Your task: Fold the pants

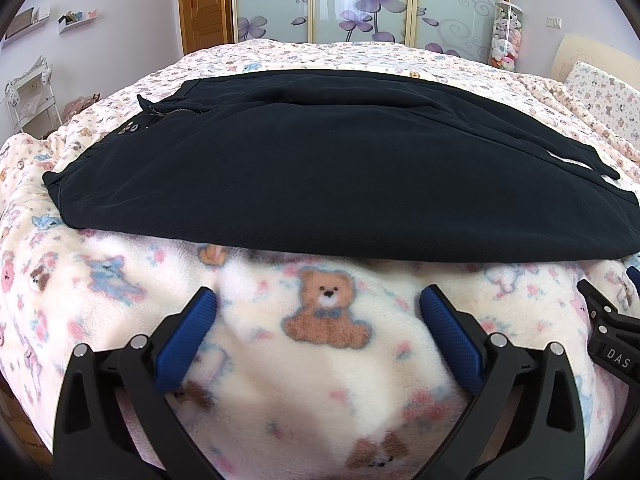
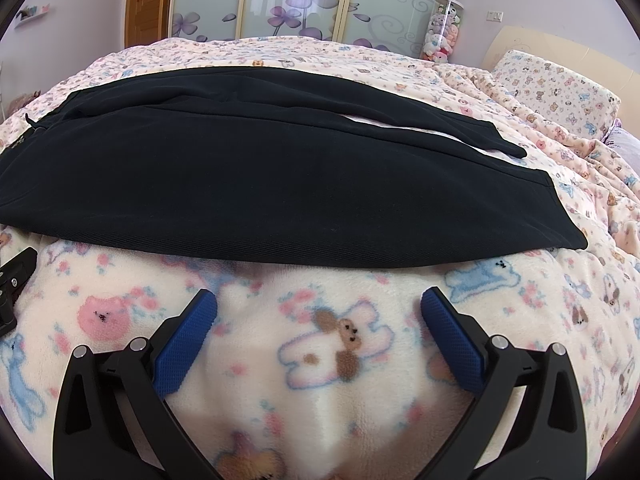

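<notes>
Black pants (image 1: 320,168) lie flat across the bed, waist with zipper and buttons at the left, leg ends at the right, one leg lying over the other. They also show in the right wrist view (image 2: 256,184). My left gripper (image 1: 318,300) is open and empty, just short of the near edge of the pants, toward the waist half. My right gripper (image 2: 318,300) is open and empty, just short of the near edge toward the leg ends. The right gripper's side shows at the edge of the left wrist view (image 1: 612,332).
A fleece blanket (image 1: 320,360) with bears and flowers covers the bed. A pillow (image 2: 556,88) lies at the far right. Sliding wardrobe doors (image 1: 360,0) and a clear tube of plush toys (image 1: 506,36) stand behind the bed. A white rack (image 1: 28,96) stands at the left.
</notes>
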A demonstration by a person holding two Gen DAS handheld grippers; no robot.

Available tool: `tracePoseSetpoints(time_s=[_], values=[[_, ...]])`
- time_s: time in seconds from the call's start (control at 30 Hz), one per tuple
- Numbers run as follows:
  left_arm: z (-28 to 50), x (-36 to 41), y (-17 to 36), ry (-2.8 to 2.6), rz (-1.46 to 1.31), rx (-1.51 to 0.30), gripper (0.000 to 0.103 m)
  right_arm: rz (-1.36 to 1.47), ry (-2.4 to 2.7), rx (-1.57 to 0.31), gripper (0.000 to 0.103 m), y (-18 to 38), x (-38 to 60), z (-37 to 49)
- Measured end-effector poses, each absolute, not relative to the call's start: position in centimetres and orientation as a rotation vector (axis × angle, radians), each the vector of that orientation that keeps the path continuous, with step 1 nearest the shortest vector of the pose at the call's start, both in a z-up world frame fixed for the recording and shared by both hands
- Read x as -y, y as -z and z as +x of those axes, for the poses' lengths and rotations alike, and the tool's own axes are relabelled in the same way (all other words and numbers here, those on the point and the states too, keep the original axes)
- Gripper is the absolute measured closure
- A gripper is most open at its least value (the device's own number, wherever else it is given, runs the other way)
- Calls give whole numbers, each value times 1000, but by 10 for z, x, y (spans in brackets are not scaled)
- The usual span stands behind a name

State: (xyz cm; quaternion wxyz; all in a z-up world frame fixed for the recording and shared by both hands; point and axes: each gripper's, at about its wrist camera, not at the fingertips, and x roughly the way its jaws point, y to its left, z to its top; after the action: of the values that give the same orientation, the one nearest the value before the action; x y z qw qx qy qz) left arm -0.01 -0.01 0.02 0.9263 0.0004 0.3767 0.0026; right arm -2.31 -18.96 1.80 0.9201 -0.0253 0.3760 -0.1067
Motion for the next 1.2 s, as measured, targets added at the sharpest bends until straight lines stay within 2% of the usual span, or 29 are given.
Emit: tracePoseSetpoints(time_s=[0.33, 0.6, 0.83, 0.97, 1.2], values=[[0, 0, -1, -1, 0, -774, 2, 1, 100, -729, 1, -39, 200, -31], [-6, 2, -25, -13, 27, -741, 2, 141, 46, -521, 1, -123, 275, -26], [7, 18, -68, -22, 93, -628, 2, 383, 110, -571, 1, -145, 375, 65], [29, 24, -84, -30, 87, -590, 2, 395, 215, -586, 1, -147, 415, 119], [67, 20, -84, -62, 39, -555, 2, 604, 345, -722, 1, -117, 495, 225]])
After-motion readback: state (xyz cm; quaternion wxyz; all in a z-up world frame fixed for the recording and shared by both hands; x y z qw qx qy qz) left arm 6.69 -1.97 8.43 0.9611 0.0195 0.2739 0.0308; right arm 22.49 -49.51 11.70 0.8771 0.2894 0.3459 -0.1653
